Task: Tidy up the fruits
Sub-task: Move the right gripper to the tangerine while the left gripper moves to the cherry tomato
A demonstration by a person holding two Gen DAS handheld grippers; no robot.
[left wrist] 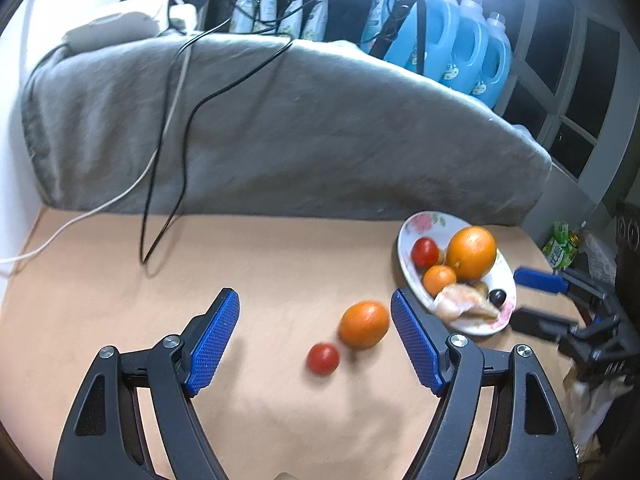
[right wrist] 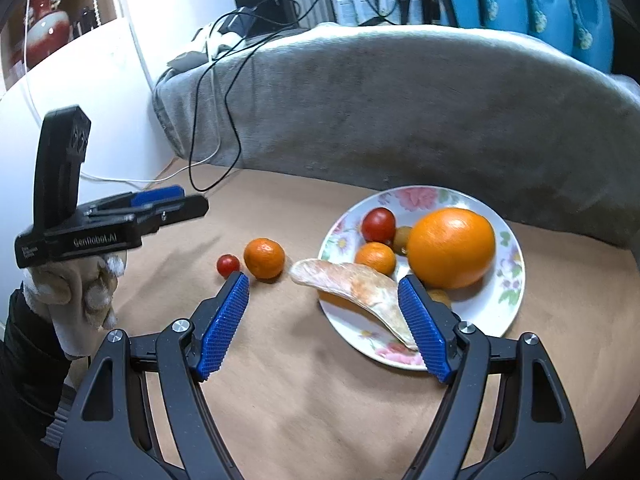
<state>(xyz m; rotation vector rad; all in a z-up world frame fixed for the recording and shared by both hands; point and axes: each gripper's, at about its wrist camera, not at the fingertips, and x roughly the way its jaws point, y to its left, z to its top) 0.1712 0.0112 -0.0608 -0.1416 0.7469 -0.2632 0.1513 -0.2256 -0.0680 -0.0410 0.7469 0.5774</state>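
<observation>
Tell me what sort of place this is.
Probably a room in a home, not a lab: fruit sits on a flowered plate on a tan table, a grey blanket is draped behind it, and blue detergent jugs stand beside window-like panes.

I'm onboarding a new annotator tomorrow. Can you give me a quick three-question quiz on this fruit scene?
1. True or false: the left gripper is shut on a fruit.
2. How many fruits lie on the table outside the floral plate?
3. Which is the largest fruit on the plate: A) cherry tomato, B) big orange, C) small mandarin?

Key
1. False: its jaws stand open and empty.
2. Two: a mandarin and a cherry tomato.
3. B, the big orange.
</observation>
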